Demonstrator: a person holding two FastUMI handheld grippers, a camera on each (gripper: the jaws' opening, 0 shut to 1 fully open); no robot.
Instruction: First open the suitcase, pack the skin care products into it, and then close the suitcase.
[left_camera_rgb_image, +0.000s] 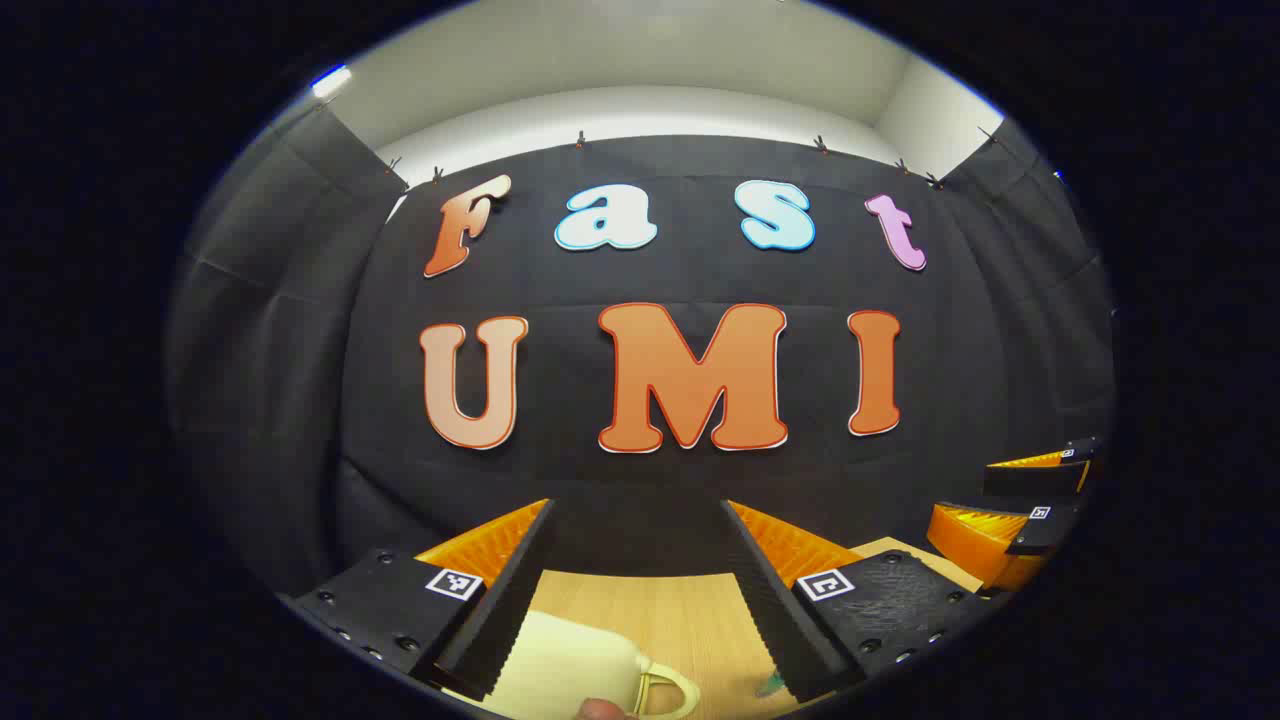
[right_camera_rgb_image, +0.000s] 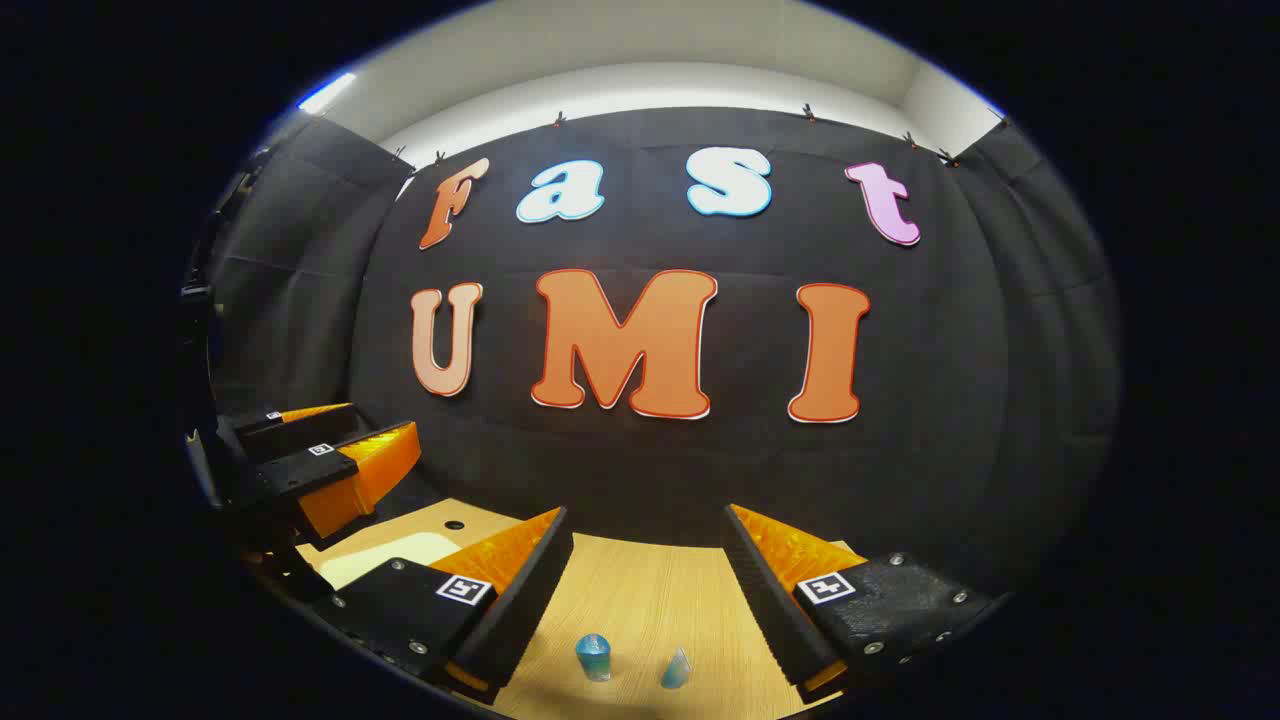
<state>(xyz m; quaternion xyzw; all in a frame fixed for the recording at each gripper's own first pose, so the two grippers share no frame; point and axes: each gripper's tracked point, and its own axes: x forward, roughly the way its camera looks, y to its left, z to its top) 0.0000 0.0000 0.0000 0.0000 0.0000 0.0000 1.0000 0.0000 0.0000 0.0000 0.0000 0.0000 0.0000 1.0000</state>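
- The left tongs (left_camera_rgb_image: 640, 560) gape wide, gripping nothing; the cream suitcase (left_camera_rgb_image: 575, 665) lies on the counter (left_camera_rgb_image: 690, 610) just below, between their fingers.
- The right tongs (right_camera_rgb_image: 645, 570) are spread, empty; 2 small blue skin care bottles (right_camera_rgb_image: 594, 657) stand between their fingers.

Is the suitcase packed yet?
Not yet. Nothing looks done: the cream suitcase lies shut on the table, and two small blue bottles stand on the wood. Both tongs, left and right, hang open and hold nothing. Opening, packing and closing remain.
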